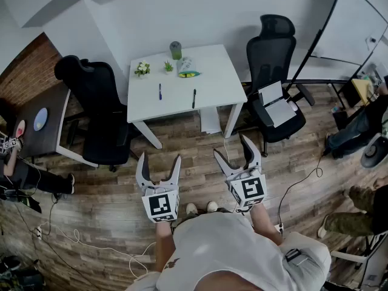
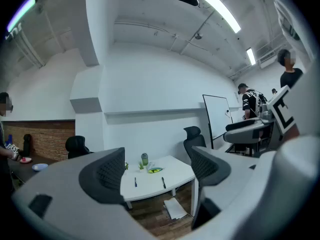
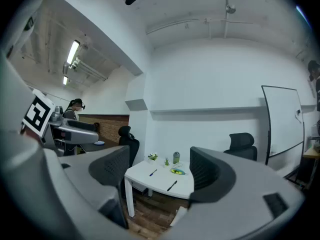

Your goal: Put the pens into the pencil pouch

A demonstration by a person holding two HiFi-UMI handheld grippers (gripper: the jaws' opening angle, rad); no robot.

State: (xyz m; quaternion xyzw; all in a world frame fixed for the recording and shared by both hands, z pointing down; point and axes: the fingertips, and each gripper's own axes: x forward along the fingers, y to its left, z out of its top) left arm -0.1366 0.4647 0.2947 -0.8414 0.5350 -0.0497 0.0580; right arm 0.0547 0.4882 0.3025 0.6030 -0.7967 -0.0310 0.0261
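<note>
Both pens lay on the white surface, well away from me across the wooden floor: the blue pen toward the left side and the black pen near the middle, apart from each other and roughly parallel. I judged them light, stiff and smooth-barrelled, likely to roll or skid if nudged, so I would pinch each one across the barrel near its middle, where it balances. The pencil pouch sat behind them toward the back edge, beside a green cup and two small plants. It looked pale with a green and yellow patch. I took it for soft and floppy, needing one tool at its mouth to hold it open; whether it was zipped I could not make out. The left tool and right tool were both spread wide with nothing between their jaws, held level and aimed toward the surface.
</note>
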